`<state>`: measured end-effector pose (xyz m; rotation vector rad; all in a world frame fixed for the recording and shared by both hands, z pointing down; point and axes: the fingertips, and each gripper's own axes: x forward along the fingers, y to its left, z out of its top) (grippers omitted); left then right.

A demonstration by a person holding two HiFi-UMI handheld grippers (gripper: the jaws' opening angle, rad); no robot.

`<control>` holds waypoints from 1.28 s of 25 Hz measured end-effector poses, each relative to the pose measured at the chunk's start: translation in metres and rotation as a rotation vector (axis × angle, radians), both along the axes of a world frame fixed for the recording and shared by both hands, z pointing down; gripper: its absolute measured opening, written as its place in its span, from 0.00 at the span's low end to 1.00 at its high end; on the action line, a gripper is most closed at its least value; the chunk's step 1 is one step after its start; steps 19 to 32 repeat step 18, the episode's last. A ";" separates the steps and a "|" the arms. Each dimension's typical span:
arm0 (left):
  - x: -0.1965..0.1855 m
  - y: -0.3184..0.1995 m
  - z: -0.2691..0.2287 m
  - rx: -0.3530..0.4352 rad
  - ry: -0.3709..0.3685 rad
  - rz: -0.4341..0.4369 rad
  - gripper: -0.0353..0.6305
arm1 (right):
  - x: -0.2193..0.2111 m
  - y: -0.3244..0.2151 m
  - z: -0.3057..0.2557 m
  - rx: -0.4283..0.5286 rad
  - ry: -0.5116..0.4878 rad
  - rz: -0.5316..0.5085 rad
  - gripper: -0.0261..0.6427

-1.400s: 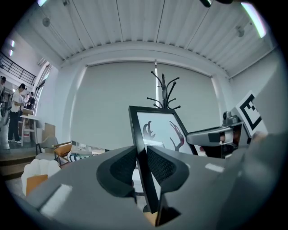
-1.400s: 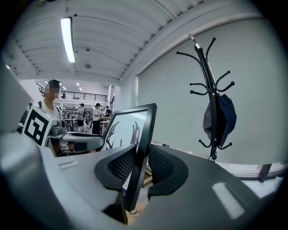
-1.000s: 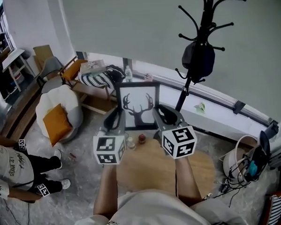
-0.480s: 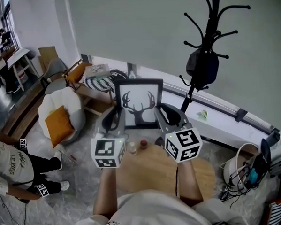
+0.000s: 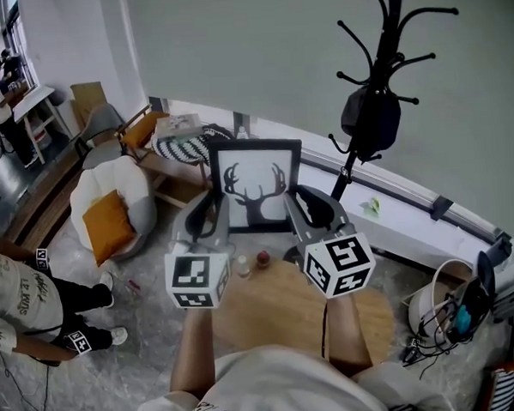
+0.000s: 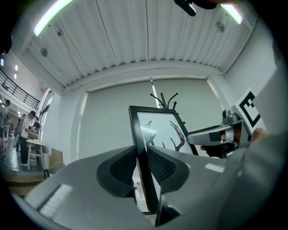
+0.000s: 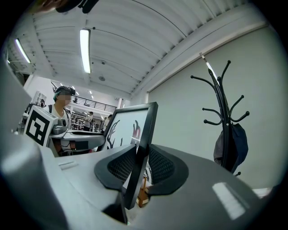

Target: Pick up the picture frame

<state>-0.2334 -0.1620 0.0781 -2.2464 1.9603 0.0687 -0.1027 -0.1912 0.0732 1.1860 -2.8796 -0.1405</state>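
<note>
Below us lay a round wooden table (image 5: 276, 315), with a grey wall and a black coat stand (image 5: 379, 82) beyond it. We held the picture frame (image 5: 256, 185) upright in the air past the table's far edge, so we judged the pick-up all but done, with only steadying left. Our left gripper (image 5: 208, 216) was clamped on the frame's left border and our right gripper (image 5: 313, 208) on its right border. Each border sat pinched between ribbed pads, with the deer print facing us.
</note>
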 end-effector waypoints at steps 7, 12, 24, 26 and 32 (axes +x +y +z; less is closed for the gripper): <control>0.004 0.009 -0.002 0.003 -0.003 -0.004 0.18 | 0.004 0.008 0.000 -0.002 -0.002 -0.005 0.17; 0.006 0.011 -0.003 -0.004 -0.005 -0.001 0.18 | 0.005 0.010 0.000 -0.013 -0.002 -0.001 0.17; 0.006 0.006 -0.002 -0.008 -0.006 -0.002 0.18 | 0.006 0.005 0.001 -0.017 0.000 -0.002 0.17; 0.006 0.006 -0.002 -0.008 -0.006 -0.002 0.18 | 0.006 0.005 0.001 -0.017 0.000 -0.002 0.17; 0.006 0.006 -0.002 -0.008 -0.006 -0.002 0.18 | 0.006 0.005 0.001 -0.017 0.000 -0.002 0.17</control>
